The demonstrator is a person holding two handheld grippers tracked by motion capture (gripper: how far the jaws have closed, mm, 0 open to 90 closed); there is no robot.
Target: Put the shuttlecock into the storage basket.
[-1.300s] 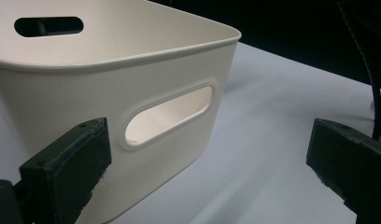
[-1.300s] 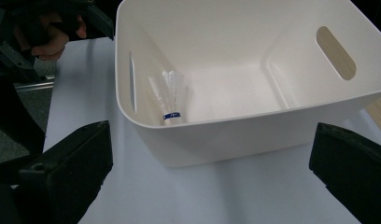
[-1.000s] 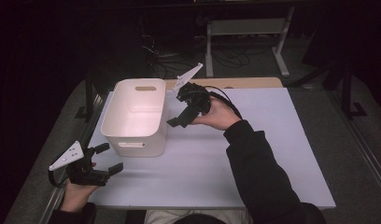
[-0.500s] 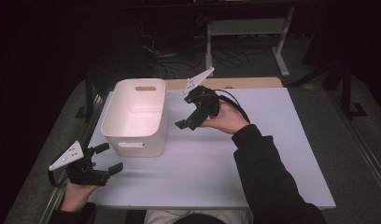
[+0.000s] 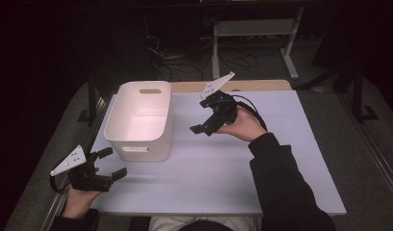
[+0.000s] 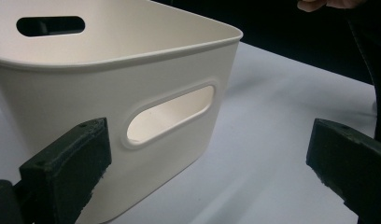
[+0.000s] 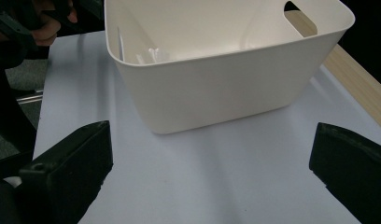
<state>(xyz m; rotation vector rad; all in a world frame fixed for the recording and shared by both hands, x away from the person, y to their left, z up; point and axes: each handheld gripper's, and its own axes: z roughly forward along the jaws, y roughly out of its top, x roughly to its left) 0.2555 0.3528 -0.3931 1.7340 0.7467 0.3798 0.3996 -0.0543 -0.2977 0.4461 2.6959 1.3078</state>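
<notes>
A white plastic bin [image 5: 141,120] with handle slots stands on the left part of the pale mat [image 5: 262,168]; its visible inside is bare. My left gripper [image 5: 112,162] rests near the mat's front left corner, open, just in front of the bin's near end. In the left gripper view the bin [image 6: 132,93] and its handle slot sit close between the spread jaws of the left gripper [image 6: 207,163]. My right gripper [image 5: 204,124] hovers open to the right of the bin, pointing at it. In the right gripper view the bin [image 7: 216,88] lies beyond the open right gripper [image 7: 209,172].
A wooden table edge [image 5: 252,85] runs behind the mat. A metal desk frame [image 5: 252,29] and cables stand in the dark beyond it. The person's right sleeve [image 5: 281,187] crosses the mat's front right. The left hand [image 7: 44,23] shows in the right gripper view's corner.
The right gripper has drawn away from the bin's rim toward the right and slightly nearer. The left gripper and the bin have stayed still.
</notes>
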